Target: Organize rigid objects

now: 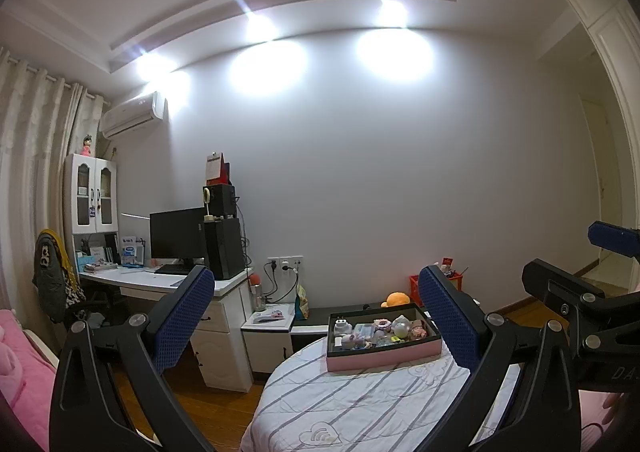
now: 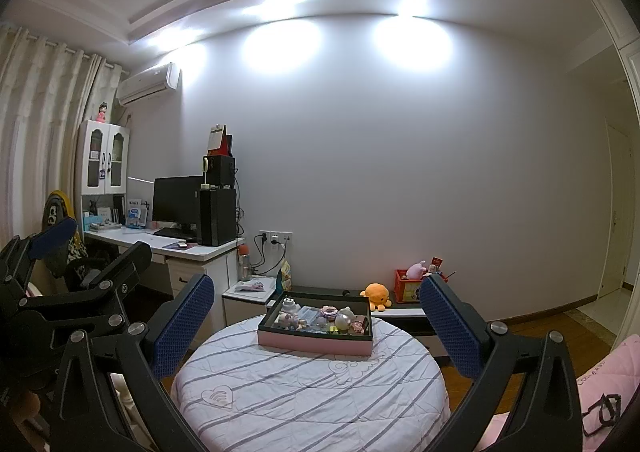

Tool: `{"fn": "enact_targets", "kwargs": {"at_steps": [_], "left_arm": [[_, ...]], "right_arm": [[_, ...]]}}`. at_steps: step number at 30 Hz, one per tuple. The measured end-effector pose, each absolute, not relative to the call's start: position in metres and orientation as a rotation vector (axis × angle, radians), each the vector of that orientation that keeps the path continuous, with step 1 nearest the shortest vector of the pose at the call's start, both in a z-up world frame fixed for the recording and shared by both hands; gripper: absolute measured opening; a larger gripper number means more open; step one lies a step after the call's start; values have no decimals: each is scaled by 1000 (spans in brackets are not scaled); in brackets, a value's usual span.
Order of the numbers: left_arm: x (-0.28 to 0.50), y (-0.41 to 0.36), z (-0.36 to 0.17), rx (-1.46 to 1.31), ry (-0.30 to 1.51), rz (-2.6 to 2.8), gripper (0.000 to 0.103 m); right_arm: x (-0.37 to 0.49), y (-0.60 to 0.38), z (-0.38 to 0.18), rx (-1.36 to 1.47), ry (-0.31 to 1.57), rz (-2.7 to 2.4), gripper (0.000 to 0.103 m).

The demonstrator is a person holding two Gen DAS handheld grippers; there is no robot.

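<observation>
Left wrist view shows a shallow pink box (image 1: 384,348) with a black inner rim sitting on the far part of the round worktop (image 1: 360,404) under a white cloth with grey stripes; small figurines (image 1: 400,326) and trinkets crowd its inside, too small to name singly. The left tool (image 1: 316,316) hangs well short of the box, blue pads spread wide and holding nothing. Right wrist view shows the right tool (image 2: 316,322) likewise spread and empty, the box (image 2: 316,342) between its pads farther off.

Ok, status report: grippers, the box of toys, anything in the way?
Left hand-held gripper open, empty. Right hand-held gripper open, empty. Pink box of small toys sits untouched on the round striped table. Nothing between grippers and box.
</observation>
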State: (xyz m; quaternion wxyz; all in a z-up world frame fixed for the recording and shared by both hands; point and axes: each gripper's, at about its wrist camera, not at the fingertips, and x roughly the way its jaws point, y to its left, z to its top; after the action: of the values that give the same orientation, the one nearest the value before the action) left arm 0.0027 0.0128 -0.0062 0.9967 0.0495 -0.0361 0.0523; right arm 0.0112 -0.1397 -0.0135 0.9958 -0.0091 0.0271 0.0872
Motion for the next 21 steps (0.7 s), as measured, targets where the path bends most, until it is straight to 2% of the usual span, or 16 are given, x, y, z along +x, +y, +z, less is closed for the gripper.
{"fn": "enact_targets", "kwargs": {"at_steps": [21], "left_arm": [[-1,26,-7,77,-57,71,103]], "right_arm": [[16,-139,-15,-15,69,170,103]]}}
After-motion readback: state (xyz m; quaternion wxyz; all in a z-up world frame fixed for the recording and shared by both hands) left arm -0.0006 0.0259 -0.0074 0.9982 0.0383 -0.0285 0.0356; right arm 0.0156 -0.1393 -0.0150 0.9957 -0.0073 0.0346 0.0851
